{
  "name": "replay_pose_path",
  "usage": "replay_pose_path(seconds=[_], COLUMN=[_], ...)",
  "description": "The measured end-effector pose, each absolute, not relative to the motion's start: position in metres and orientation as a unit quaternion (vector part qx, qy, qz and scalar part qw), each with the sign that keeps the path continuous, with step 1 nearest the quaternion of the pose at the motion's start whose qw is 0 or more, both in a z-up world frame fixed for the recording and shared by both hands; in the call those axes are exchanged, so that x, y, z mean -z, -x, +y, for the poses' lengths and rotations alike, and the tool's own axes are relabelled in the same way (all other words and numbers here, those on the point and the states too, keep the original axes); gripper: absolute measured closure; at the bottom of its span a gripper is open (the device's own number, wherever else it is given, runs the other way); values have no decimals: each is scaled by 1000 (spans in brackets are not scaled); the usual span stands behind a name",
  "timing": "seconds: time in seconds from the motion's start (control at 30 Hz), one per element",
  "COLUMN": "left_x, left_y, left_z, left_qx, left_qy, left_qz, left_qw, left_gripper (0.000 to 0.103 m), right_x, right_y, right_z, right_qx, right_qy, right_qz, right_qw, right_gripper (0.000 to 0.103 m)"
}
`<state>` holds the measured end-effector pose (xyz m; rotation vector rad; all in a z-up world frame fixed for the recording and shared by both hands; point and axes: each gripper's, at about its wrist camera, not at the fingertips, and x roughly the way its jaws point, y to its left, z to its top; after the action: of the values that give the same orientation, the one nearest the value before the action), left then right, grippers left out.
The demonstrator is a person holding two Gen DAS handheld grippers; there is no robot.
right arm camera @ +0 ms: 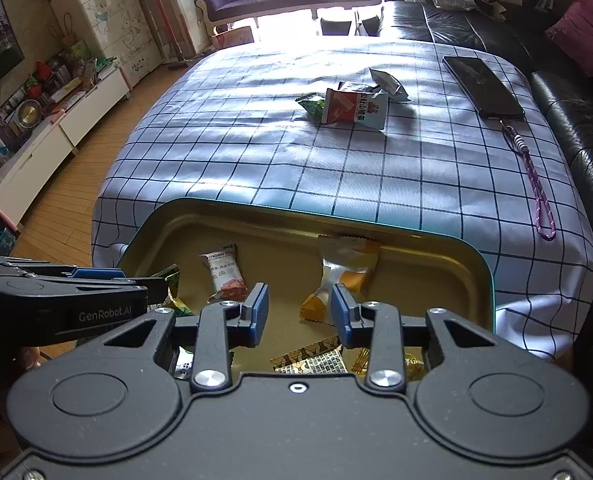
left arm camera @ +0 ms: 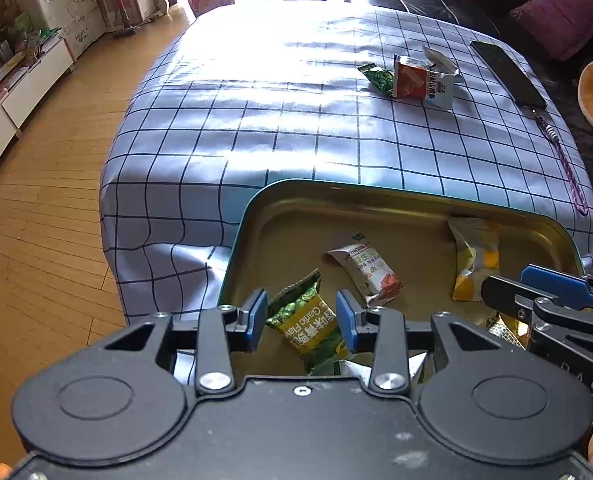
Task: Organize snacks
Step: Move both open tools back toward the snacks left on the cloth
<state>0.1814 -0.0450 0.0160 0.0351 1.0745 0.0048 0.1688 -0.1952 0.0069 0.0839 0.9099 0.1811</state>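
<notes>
Tin sits at tabletop's near edge, much free cloth beyond it. Green packet lies lengthwise between left tongs, apart; right tongs apart, empty.

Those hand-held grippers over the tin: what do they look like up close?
Each hand-held gripper, left and right, is matte black plastic with round housings, silver screws, hinged linkage bars and two blue finger pads. White "GenRobot.AI" lettering marks the left one's side.
</notes>
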Motion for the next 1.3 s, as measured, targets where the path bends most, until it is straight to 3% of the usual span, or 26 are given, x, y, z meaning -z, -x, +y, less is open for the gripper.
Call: replay_pose_path(seconds=[0.7, 1.3], left_x=[-23, 20], left_y=[-299, -375], left_z=[-42, -50], left_qx=[20, 15], left_qy=[-29, -35], left_qz=[528, 559], left_qw=[848, 828], left_gripper=[64, 66], right_x=[-16, 10], right_y=[-254, -396], right_z=[-219, -263], right_qx=[-92, 3], right_qy=[-19, -64], right_qz=[433, 451], right_qw=[897, 890], right_gripper=[58, 62])
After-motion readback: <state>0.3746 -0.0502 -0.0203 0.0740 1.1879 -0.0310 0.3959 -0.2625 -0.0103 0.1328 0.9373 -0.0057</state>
